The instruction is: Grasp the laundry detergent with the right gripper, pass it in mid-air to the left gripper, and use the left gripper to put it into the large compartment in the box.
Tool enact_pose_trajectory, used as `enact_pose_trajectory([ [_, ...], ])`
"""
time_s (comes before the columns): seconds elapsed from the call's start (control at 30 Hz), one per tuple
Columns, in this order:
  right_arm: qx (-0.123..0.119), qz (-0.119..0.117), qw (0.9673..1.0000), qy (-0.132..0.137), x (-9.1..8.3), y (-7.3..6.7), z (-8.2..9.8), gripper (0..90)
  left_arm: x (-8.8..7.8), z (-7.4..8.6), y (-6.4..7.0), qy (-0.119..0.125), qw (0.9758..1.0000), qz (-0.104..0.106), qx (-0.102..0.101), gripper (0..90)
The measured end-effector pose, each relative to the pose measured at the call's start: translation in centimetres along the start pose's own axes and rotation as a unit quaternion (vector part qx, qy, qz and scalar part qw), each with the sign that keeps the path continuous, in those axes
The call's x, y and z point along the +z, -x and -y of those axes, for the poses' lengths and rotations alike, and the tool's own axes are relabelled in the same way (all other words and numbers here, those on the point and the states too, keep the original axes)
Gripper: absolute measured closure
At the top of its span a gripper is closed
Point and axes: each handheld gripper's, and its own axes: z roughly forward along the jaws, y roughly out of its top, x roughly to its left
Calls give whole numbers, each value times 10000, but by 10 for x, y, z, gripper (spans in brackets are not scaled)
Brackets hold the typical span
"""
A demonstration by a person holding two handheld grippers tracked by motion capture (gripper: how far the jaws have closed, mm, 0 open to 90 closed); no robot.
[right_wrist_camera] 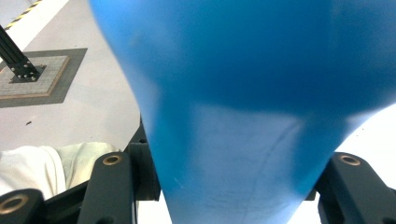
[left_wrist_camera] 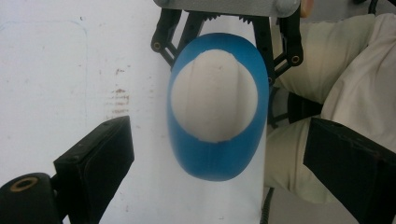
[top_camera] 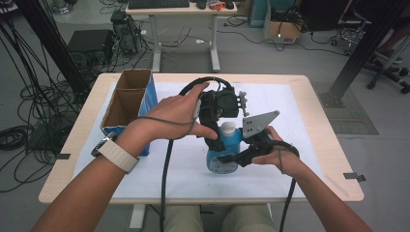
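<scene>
A blue bottle [top_camera: 232, 144] with a white cap [top_camera: 227, 127] stands upright on the white mat, near the middle of the table. My right gripper [top_camera: 225, 163] comes in from the right and is shut on the bottle's lower body. In the right gripper view the bottle [right_wrist_camera: 243, 93] sits squeezed between both jaws of that gripper [right_wrist_camera: 233, 186]. My left gripper [top_camera: 220, 136] hangs over the bottle and points straight down. Its own view looks down on the cap [left_wrist_camera: 214, 95] and the blue shoulders [left_wrist_camera: 217, 161]. That gripper [left_wrist_camera: 219, 133] is open, its jaws wide apart on either side and clear of the bottle.
An open cardboard box [top_camera: 126, 99] with a blue side stands at the table's left. The white mat [top_camera: 295, 111] covers most of the wooden tabletop [top_camera: 319, 96]. The person's legs [left_wrist_camera: 345, 70] are beside the near edge. Cables and a desk [top_camera: 183, 9] lie beyond.
</scene>
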Motion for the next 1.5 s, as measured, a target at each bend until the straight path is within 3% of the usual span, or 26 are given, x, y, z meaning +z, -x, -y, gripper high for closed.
enact_pose_trajectory([
  [0.7,11,6,10000,0,1,1,0,431,0,0,0,15,10000,0,-6,88],
  [0.73,5,7,10000,2,1,1,0,431,0,0,-2,2,10000,28,91,88],
  [1.13,-13,-9,10000,-30,1,0,0,431,1,0,0,11,10000,-24,-11,88],
  [1.43,-38,8,10000,-17,1,0,0,431,6,-2,-3,11,10000,48,79,88],
  [1.5,-39,14,10000,-15,1,0,-1,431,7,-2,-2,-1,10000,0,-8,88],
])
